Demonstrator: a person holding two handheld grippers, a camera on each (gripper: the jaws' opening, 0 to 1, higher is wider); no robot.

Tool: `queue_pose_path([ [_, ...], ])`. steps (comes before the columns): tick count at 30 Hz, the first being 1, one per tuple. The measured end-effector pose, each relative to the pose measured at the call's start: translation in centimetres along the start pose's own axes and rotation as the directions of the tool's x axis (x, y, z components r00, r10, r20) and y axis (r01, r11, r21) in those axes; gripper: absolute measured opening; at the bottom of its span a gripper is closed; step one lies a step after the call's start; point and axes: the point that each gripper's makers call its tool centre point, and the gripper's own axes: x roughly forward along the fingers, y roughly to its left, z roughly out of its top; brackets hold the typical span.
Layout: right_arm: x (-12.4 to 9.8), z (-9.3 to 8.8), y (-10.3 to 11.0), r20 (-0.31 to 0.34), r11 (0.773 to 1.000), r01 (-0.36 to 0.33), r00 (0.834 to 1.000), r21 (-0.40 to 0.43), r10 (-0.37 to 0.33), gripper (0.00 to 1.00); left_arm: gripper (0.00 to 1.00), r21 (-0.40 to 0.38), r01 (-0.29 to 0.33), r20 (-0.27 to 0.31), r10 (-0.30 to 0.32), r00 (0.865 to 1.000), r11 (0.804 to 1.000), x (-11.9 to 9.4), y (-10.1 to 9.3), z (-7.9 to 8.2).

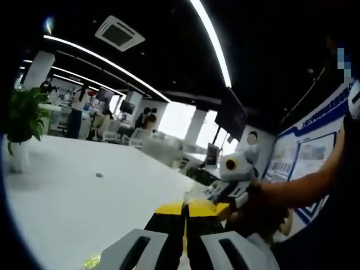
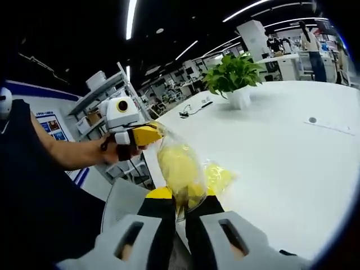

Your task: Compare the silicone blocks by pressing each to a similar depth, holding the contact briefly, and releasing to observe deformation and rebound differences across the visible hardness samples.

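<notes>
Big white table (image 2: 292, 163) spreads across both views, office desks and people far behind. Potted plant (image 2: 233, 76) stands on the table well back in the right gripper view; same plant (image 1: 22, 121) sits at the left edge in the left gripper view. Person's forearm (image 2: 67, 152) reaches in from the left, bent at the elbow, hand wrapped round the left gripper (image 2: 147, 135), held level above the table edge; its yellow tips pinch the top of a clear plastic bag (image 2: 180, 169). Bag hangs between the two grippers, yellow silicone blocks (image 2: 177, 166) inside, more yellow (image 2: 219, 177) just behind near the table. Right gripper (image 2: 179, 211), jaws drawn nearly together, clamps the bag's lower part. Left gripper view: own jaws (image 1: 184, 211) pressed together, bag barely visible there.
</notes>
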Motion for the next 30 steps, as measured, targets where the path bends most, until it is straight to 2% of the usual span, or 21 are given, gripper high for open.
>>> queue_pose_path([
  [4, 0.0, -0.2, -0.5, -0.008, 1.000, 0.009, 1.000, 0.009, -0.009, 0.01, 0.00, 0.026, -0.011, -0.013, 0.011, 1.000, 1.000, 0.4, 0.5, -0.5],
  [14, 0.0, -0.8, -1.9, -0.021, 0.999, 0.023, 1.000, 0.043, -0.022, 0.02, 0.00, -0.012, -0.024, -0.030, 0.024, 0.999, 1.000, 1.3, 1.4, -1.3],
  [22, 0.0, -0.5, -2.4, -0.002, 0.999, 0.021, 1.000, 0.037, -0.021, 0.04, 0.00, -0.039, -0.034, -0.019, 0.033, 0.999, 0.999, 1.7, 1.9, -0.9],
  [30, 0.3, -0.5, -2.9, 0.008, 1.000, 0.023, 1.000, 0.010, -0.023, 0.05, 0.00, -0.073, -0.009, -0.028, 0.007, 1.000, 0.997, 1.7, 2.0, -0.9],
])
